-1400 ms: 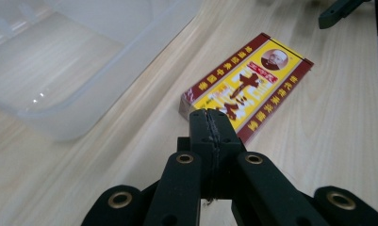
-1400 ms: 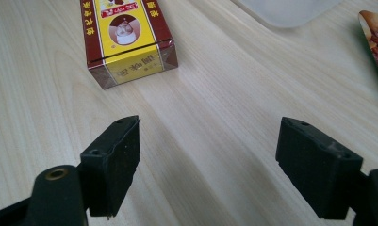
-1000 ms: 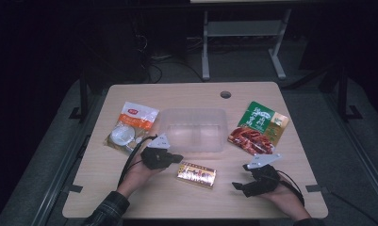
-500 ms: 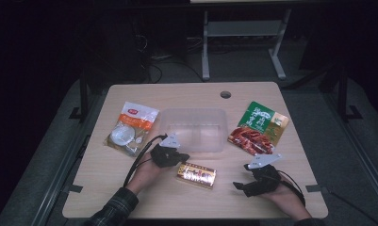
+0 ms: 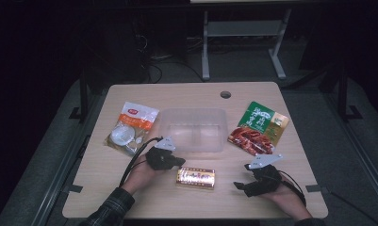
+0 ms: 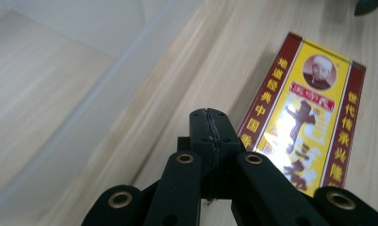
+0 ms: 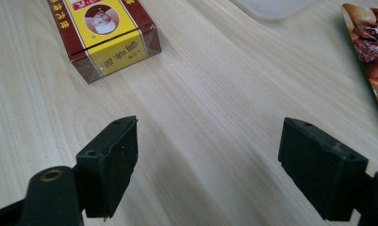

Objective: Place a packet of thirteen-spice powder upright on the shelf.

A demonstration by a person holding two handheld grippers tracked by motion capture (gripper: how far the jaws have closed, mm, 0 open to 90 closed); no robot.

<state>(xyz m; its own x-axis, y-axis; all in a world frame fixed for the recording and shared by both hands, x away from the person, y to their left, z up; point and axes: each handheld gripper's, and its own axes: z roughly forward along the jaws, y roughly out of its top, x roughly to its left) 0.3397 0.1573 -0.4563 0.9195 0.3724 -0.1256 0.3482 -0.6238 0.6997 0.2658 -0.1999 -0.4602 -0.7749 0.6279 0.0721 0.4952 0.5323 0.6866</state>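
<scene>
Red-and-yellow Chinese-lettered box (image 5: 195,177) beside pinched-together left claw (image 5: 179,161); right claw (image 5: 239,185) wide, empty.

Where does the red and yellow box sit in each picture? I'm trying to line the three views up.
High view: the red and yellow box lies on the near table, between the two grippers.
Left gripper view: right half, just beyond the shut jaws.
Right gripper view: top left corner, beyond the open jaws.
Shared landmark: the clear plastic container, behind the box.
</scene>
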